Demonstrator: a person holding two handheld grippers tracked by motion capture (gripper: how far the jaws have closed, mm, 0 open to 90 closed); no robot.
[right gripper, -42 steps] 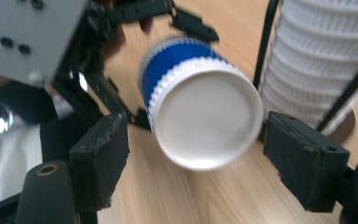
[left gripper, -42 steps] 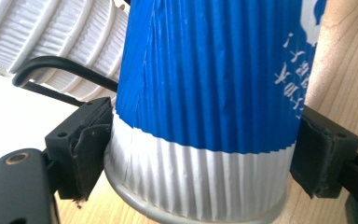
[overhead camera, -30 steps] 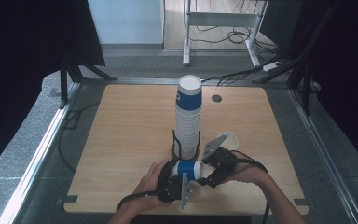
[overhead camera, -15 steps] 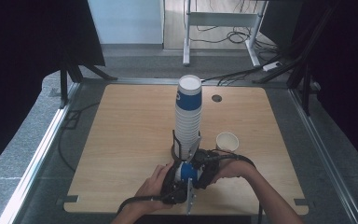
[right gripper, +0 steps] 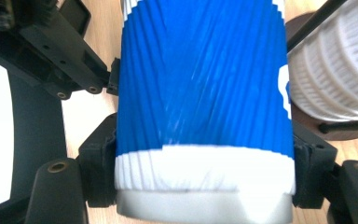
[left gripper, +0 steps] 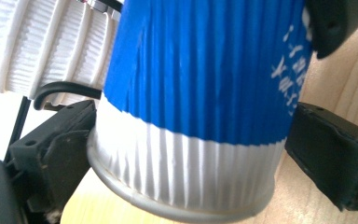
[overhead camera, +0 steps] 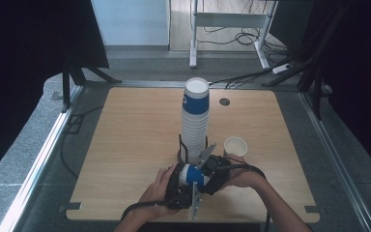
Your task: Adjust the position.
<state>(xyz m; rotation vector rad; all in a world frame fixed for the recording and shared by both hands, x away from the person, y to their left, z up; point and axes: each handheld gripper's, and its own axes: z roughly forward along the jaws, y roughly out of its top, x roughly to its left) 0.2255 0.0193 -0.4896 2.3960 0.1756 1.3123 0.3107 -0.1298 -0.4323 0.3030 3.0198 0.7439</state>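
Note:
A ribbed blue and white paper cup (overhead camera: pixel 192 175) lies on its side just above the table's front, held from both sides. My left gripper (overhead camera: pixel 184 178) is shut on it from the left, and my right gripper (overhead camera: pixel 202 173) is shut on it from the right. In the left gripper view the cup (left gripper: pixel 205 70) sits between the two black jaws, base rim toward the camera. The right gripper view has the same cup (right gripper: pixel 205 84) clamped between its jaws. Directly behind stands a tall stack of cups (overhead camera: pixel 195 116) in a black wire holder (overhead camera: pixel 181 147).
A single white paper cup (overhead camera: pixel 235 145) stands upright, mouth up, right of the stack. The stack's white ribbed cups (left gripper: pixel 51 42) (right gripper: pixel 335 70) are close behind the held cup. The wooden table (overhead camera: pixel 125 145) has a round cable hole (overhead camera: pixel 224 102) at the back.
The right gripper set the white cup upright beside the stack, let it go, and moved left to close on the blue cup held by the left gripper.

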